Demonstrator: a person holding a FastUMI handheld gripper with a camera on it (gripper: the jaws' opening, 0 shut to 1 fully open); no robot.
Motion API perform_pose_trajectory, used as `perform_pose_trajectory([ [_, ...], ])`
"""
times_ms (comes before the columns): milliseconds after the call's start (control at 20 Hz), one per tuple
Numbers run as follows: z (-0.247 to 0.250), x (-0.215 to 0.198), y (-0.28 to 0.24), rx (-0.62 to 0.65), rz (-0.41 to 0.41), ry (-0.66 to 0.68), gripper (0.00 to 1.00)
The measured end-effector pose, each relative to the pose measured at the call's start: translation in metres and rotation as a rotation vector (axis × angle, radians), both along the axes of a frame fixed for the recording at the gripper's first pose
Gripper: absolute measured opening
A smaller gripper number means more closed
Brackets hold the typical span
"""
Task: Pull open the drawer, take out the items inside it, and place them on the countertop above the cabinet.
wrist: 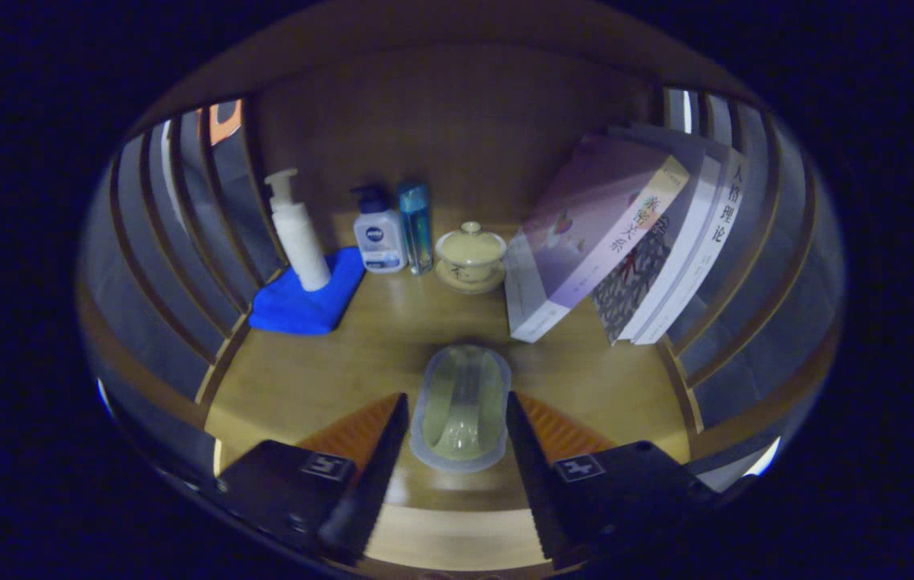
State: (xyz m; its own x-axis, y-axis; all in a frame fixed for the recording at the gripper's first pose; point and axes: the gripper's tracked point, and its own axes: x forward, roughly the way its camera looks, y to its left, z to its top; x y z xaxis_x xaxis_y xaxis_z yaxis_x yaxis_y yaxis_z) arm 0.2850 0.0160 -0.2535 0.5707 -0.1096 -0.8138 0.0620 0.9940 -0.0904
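Observation:
A clear, oblong plastic case (461, 407) with a pale greenish inside sits lengthwise between my fingers, low over the wooden countertop (344, 362). My gripper (457, 399) is closed in on it, with both fingers pressed against its long sides. The case's far end reaches past the fingertips and throws a small shadow on the wood. The drawer is hidden from here.
At the back of the countertop stand a white pump bottle (295, 234) on a blue cloth (303, 302), a small blue-capped bottle (380, 234), a slim blue bottle (415, 225) and a lidded tea bowl (470, 254). Several books (626, 242) lean at the right. Slatted walls (175, 242) flank both sides.

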Motion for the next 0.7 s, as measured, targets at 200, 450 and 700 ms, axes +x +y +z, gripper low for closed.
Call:
perform_pose_trajectory([
  [200,0.023,-0.023,0.005,-0.012,0.012,-0.101,0.81],
  [450,0.037,-0.076,0.009,-0.021,0.037,-0.195,0.90],
  [700,0.075,-0.126,0.015,0.008,0.064,-0.348,0.90],
])
